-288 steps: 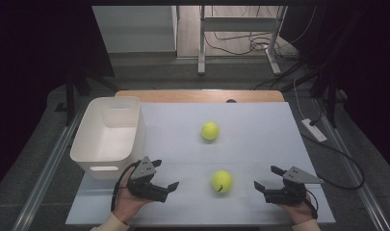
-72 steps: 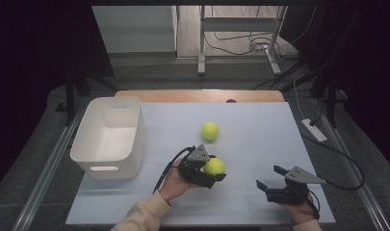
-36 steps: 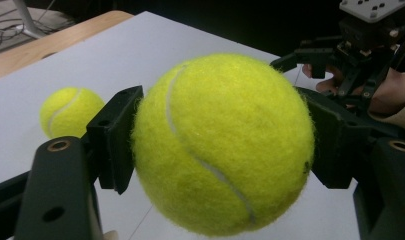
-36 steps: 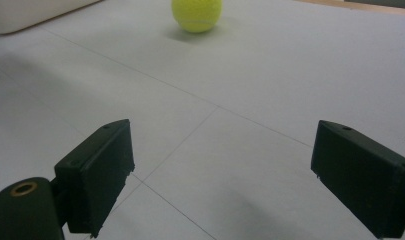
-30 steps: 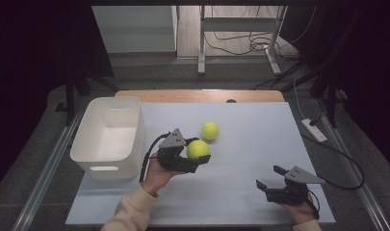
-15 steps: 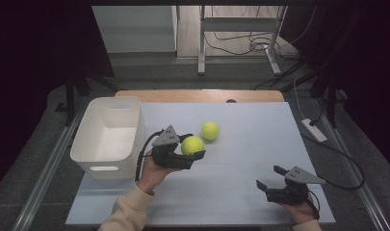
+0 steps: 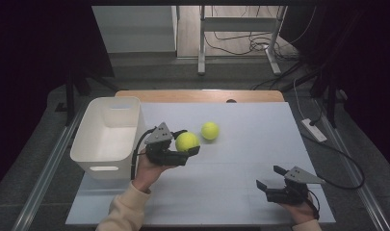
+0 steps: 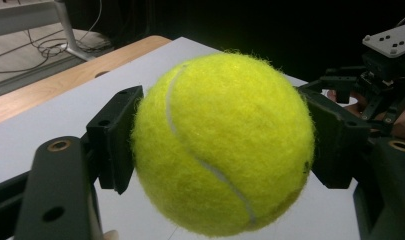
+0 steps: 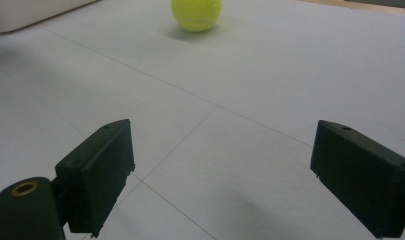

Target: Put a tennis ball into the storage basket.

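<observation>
My left gripper (image 7: 188,147) is shut on a yellow tennis ball (image 7: 187,141) and holds it above the white table mat, just right of the white bin (image 7: 108,136). In the left gripper view the held tennis ball (image 8: 222,142) sits squeezed between the two black jaws. A second tennis ball (image 7: 210,130) lies on the mat a little to the right and farther back; it appears as the second ball (image 9: 196,14) far ahead in the right gripper view. My right gripper (image 7: 271,177) rests low at the mat's front right, open and empty (image 9: 225,170).
The white bin stands empty at the mat's left side. A wooden table edge (image 7: 197,95) runs along the back. A white power strip (image 7: 314,129) and cables lie off the right side. The right gripper (image 8: 385,60) shows in the distance in the left gripper view.
The left gripper closed on the near ball, lifted it and carried it left and back toward the bin. The right gripper and the second ball stayed put.
</observation>
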A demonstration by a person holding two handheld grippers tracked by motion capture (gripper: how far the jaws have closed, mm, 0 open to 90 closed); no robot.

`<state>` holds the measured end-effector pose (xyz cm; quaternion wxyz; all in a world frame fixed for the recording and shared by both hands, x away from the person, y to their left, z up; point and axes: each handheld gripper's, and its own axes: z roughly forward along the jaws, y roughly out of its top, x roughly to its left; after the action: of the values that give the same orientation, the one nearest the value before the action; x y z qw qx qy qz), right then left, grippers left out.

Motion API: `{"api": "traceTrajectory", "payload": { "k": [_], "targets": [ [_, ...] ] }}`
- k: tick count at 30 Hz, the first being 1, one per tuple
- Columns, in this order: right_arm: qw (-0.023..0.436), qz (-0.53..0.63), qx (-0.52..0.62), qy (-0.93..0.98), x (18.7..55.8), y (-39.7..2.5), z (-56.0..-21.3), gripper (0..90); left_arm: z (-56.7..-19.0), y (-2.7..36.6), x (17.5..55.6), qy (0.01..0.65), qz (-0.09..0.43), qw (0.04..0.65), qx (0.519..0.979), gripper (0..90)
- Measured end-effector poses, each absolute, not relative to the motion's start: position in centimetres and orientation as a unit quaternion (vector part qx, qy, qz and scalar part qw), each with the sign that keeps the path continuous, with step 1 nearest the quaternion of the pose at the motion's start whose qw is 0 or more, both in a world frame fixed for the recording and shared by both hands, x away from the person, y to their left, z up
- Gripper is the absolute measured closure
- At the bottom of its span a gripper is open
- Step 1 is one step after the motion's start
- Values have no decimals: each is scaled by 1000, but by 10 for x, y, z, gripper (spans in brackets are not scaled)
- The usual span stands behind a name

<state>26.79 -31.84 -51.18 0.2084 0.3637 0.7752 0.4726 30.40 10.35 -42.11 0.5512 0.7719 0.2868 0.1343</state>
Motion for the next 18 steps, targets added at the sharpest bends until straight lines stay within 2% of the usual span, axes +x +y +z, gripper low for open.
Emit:
{"api": "traceTrajectory", "payload": {
  "k": [18],
  "targets": [
    [209,472,364,776,268,-318,-512,102,-412,120,303,297,149,560,759,267]
  ]
}}
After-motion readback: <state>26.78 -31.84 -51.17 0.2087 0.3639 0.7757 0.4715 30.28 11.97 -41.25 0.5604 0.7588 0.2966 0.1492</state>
